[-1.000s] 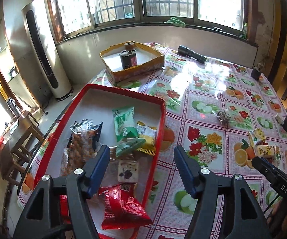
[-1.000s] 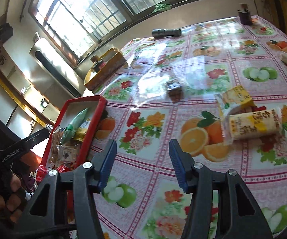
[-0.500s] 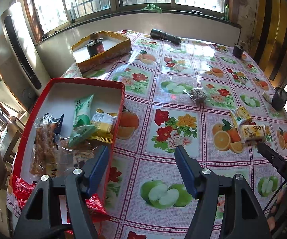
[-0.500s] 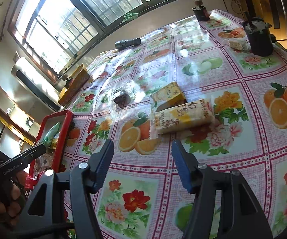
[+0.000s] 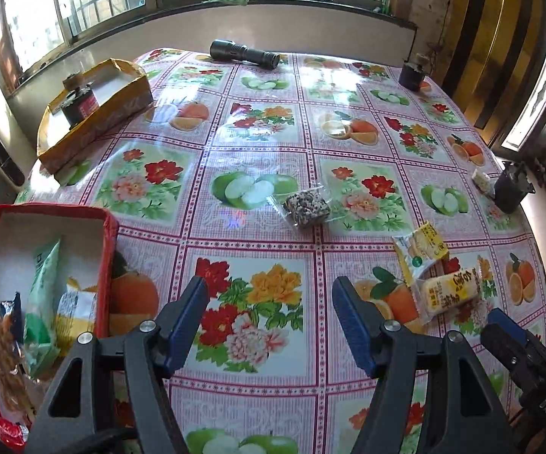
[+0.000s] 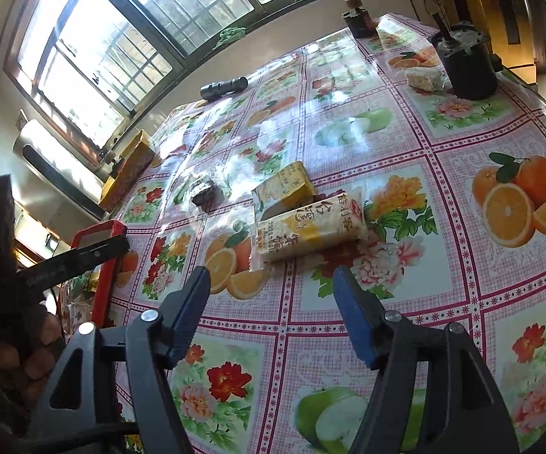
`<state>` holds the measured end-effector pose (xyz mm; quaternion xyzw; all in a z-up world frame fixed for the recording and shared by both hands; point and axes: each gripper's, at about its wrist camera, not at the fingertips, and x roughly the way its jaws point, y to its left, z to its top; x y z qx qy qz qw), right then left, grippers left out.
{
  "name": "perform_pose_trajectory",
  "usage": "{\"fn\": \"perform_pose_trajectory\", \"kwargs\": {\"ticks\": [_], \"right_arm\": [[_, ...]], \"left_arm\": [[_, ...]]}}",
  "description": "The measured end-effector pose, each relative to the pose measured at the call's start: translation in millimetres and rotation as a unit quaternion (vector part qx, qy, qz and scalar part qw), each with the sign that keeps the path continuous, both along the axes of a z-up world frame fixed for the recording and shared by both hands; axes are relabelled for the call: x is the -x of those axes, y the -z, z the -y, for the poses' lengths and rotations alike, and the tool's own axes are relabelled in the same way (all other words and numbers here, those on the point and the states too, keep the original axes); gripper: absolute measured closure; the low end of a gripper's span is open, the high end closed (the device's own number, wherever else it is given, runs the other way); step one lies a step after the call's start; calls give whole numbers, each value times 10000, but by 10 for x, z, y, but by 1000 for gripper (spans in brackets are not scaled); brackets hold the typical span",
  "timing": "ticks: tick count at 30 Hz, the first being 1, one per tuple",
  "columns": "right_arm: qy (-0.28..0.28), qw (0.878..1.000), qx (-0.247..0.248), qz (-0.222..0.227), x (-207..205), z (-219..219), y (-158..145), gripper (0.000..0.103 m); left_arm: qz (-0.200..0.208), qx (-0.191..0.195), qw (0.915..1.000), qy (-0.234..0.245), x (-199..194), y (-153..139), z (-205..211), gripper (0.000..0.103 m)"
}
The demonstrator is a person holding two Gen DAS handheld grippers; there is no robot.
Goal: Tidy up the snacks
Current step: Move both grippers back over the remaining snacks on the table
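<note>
A red tray [image 5: 108, 261] at the table's left holds several snack packets. Loose on the flowered tablecloth lie a clear-wrapped dark seed bar [image 5: 305, 207] [image 6: 206, 191], a small yellow packet [image 5: 422, 247] [image 6: 284, 187] and a long yellow packet [image 5: 450, 290] [image 6: 308, 229]. My left gripper [image 5: 269, 299] is open and empty over the cloth, right of the tray. My right gripper [image 6: 271, 287] is open and empty just short of the long yellow packet; its blue tip shows in the left wrist view [image 5: 505, 325].
A yellow box [image 5: 95, 113] with a small dark jar stands at the back left. A black flashlight [image 5: 244, 53] lies at the far edge. A dark cup [image 6: 464, 62] with a wrapped snack [image 6: 422, 79] beside it and a small dark bottle [image 6: 358, 19] stand at the right.
My left gripper has swung right, off the tray and over the open cloth. My right gripper has moved right, toward the two yellow packets. Both stay open.
</note>
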<state>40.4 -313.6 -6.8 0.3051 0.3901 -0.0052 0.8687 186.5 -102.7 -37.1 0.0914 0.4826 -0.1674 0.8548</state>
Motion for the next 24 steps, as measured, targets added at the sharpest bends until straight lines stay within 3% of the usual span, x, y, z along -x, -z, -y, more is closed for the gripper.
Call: {"fn": "perform_pose_trajectory", "kwargs": {"ticks": [9,12,16,20,24], "right_arm": [[264,9990,346,77,-338,344,-150,35],[403,9963,745,146,-518,487,-223,35],[521,9854,1619,-120,-948,680,-286,35],[389,9747,2128,-560,-1436,761,-202,35],[361,9533,2848,-934,-1763,775,-77,35]], "left_arm": [[-419,-128,9990,-47,-523,318,387,35],[-508,-115,9984,-230,-645,379,489,35],[-591,-62,9975,-384,-733,429,603,35],[-639,-70,9973,-352,-769,471,685,35],[-507,-260,9981,-234,-760,520,743,41]]}}
